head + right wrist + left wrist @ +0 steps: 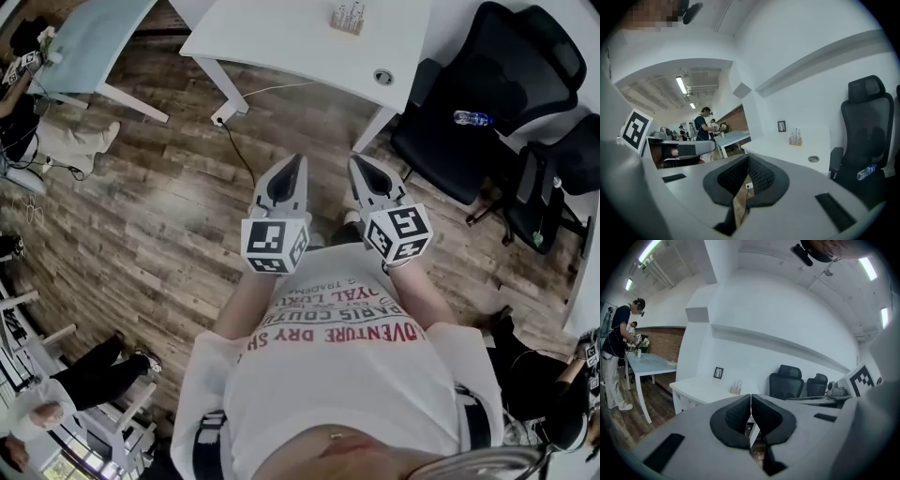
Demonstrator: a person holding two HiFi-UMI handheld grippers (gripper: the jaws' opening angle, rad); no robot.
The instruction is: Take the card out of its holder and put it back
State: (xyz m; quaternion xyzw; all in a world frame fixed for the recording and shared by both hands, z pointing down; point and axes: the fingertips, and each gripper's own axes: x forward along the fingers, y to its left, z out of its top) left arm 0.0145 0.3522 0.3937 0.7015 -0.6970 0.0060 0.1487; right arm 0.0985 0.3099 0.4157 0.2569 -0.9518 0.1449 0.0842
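Note:
The card holder (348, 17), a small block with cards standing in it, sits at the far side of the white table (300, 42). It also shows small in the left gripper view as the holder (736, 387) and in the right gripper view as the holder (795, 138). I hold both grippers side by side in front of my chest, over the wooden floor and well short of the table. My left gripper (298, 160) is shut with nothing in it, its pads meeting (750, 397). My right gripper (356, 160) is likewise shut and empty (748, 157).
Two black office chairs (487, 94) stand right of the table, a water bottle (472, 118) lying on one seat. A cable grommet (382, 77) is set in the tabletop. A pale blue table (84, 42) and people stand at the left. A small framed picture (718, 372) hangs on the wall.

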